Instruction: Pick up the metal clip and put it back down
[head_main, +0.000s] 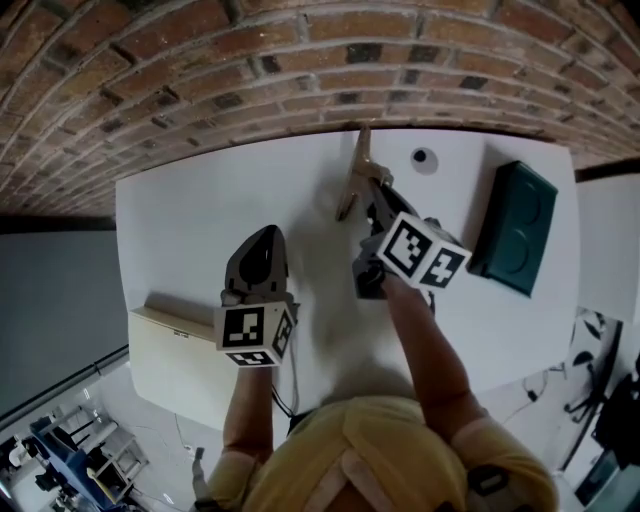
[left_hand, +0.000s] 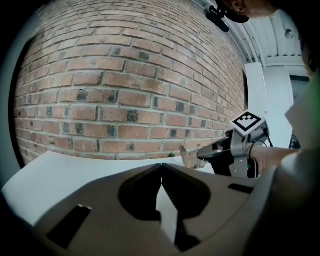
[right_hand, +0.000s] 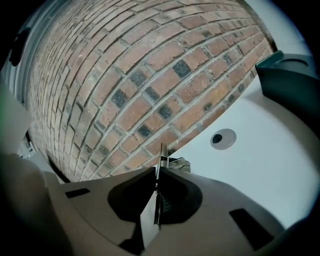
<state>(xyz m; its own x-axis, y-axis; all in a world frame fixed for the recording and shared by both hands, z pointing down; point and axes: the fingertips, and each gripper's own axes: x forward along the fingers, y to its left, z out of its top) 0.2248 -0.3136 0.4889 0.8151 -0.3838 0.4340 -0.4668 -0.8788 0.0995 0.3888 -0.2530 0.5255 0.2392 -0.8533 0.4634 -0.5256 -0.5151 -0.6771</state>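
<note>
Right hand-held gripper (right_hand: 156, 172) was clamped on the metal clip (head_main: 354, 172), near the bench's (head_main: 200, 220) 12 o'clock edge. Best lowered level and released once flat. Left hand-held gripper (left_hand: 161, 169) had its jaws together, empty.

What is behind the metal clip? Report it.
The brick wall stands behind the metal clip, beyond the white table's far edge. The right gripper is shut on the clip; its fingers cover the clip's rear part.
</note>
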